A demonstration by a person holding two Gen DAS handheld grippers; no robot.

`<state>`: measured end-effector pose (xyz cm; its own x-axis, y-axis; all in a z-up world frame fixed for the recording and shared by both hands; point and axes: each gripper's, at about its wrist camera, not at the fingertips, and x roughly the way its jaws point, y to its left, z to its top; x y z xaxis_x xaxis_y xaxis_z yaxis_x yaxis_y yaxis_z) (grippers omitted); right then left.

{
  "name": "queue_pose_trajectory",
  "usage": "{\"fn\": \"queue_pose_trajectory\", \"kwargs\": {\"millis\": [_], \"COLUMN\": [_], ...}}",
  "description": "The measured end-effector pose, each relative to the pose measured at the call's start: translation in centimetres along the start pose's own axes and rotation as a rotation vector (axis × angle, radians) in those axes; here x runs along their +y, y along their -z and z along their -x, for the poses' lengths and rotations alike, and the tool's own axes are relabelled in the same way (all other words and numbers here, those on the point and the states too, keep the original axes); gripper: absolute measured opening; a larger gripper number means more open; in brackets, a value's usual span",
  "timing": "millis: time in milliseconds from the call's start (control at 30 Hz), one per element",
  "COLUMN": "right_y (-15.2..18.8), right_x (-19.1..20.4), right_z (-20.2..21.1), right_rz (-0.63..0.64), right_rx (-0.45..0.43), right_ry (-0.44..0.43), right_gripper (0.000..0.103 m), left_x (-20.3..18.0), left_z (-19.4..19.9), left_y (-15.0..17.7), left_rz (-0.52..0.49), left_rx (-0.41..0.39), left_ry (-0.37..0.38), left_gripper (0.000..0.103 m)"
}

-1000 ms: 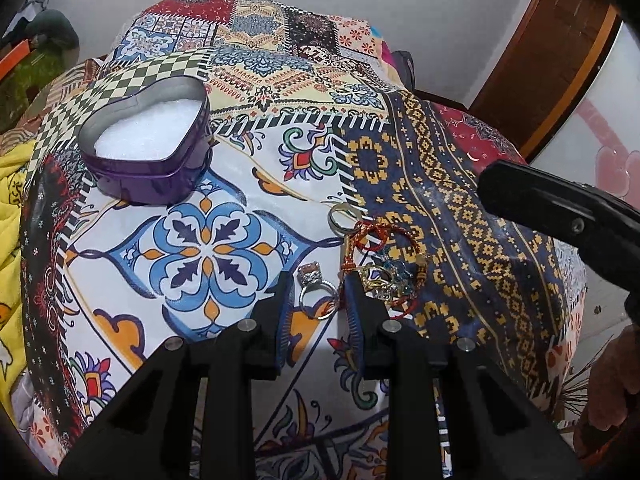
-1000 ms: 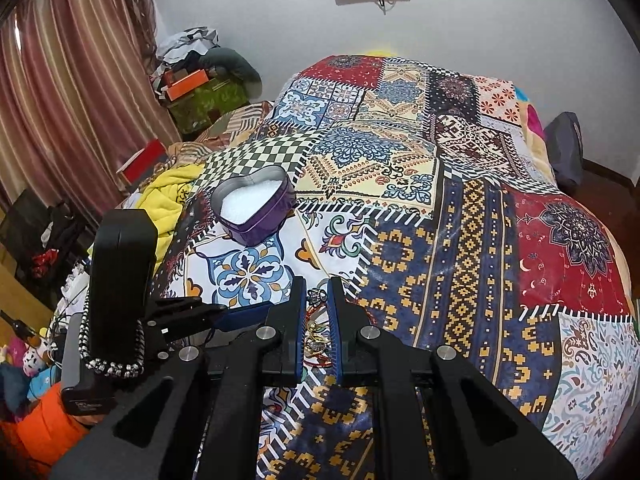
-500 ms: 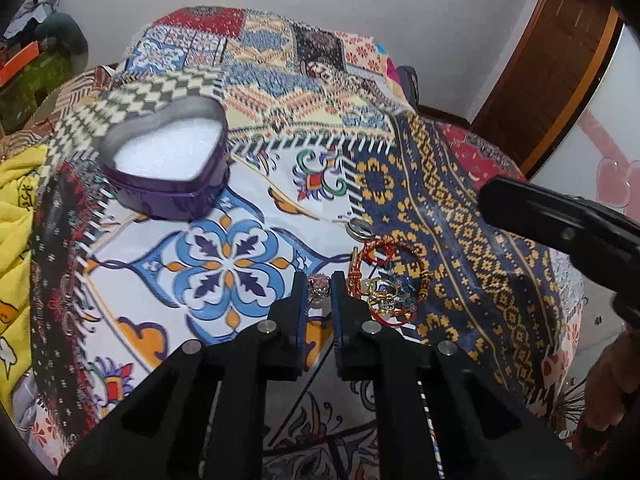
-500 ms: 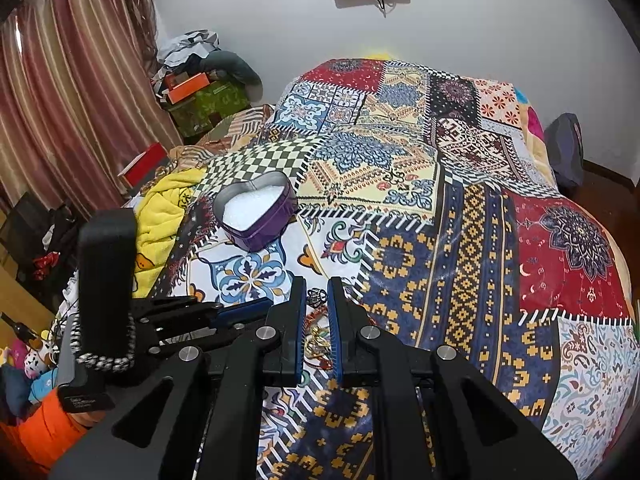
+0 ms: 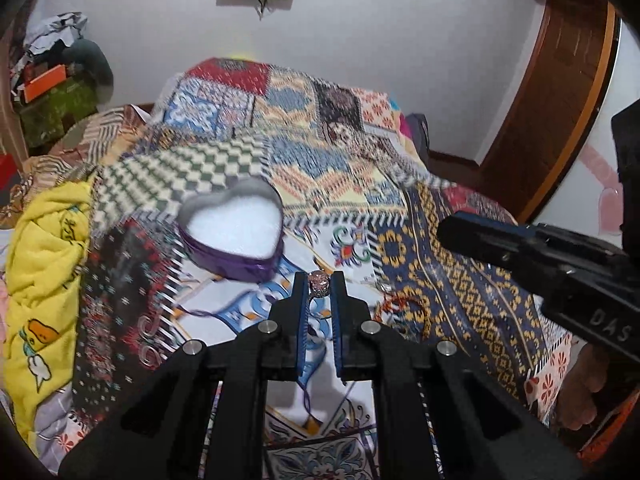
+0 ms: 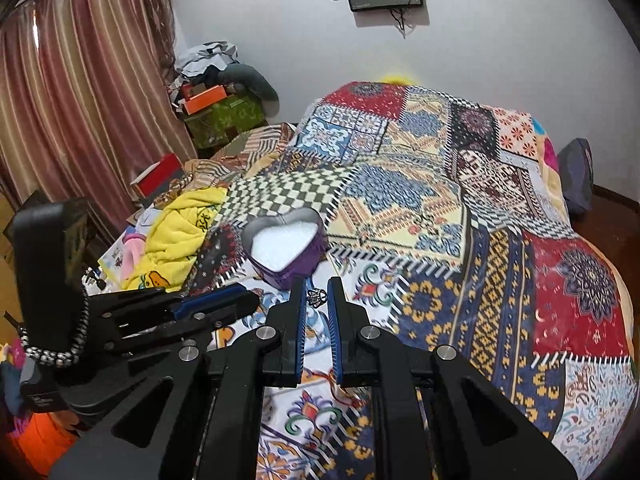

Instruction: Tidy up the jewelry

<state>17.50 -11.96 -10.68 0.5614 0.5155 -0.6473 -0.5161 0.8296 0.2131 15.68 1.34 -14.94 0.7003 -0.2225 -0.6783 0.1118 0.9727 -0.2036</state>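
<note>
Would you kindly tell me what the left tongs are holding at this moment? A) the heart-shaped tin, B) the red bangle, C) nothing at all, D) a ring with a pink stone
D: the left tongs pinch a ring with a pink stone between their tips, while the red bangle lies on the patterned bedspread and the heart-shaped tin sits beyond.

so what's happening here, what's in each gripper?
A person is sorting jewelry on a patchwork bedspread with two handheld grippers. The left gripper is shut on a ring with a pink stone. The right gripper is shut on a small dark ring. Both are held above the bed, just short of the open heart-shaped purple tin. More jewelry, including red bangles, lies on the bedspread.
</note>
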Motion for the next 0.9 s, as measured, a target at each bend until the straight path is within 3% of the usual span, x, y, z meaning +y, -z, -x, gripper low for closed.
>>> {"fn": "queue_pose_trajectory", "kwargs": {"millis": [533, 900], "right_y": [-4.0, -5.8], "right_x": [3.2, 3.9], "right_z": [-2.4, -4.9], "right_rz": [0.082, 0.110], "right_rx": [-0.047, -0.051], "right_ry": [-0.027, -0.030], "right_gripper": [0.009, 0.009], "left_x": [4.2, 6.9], "left_z": [2.3, -0.4], "left_y": [-4.2, -4.1], "left_rz": [0.025, 0.059], "left_rx": [-0.136, -0.070], "left_ry": [-0.067, -0.032], "left_gripper": [0.007, 0.007]}}
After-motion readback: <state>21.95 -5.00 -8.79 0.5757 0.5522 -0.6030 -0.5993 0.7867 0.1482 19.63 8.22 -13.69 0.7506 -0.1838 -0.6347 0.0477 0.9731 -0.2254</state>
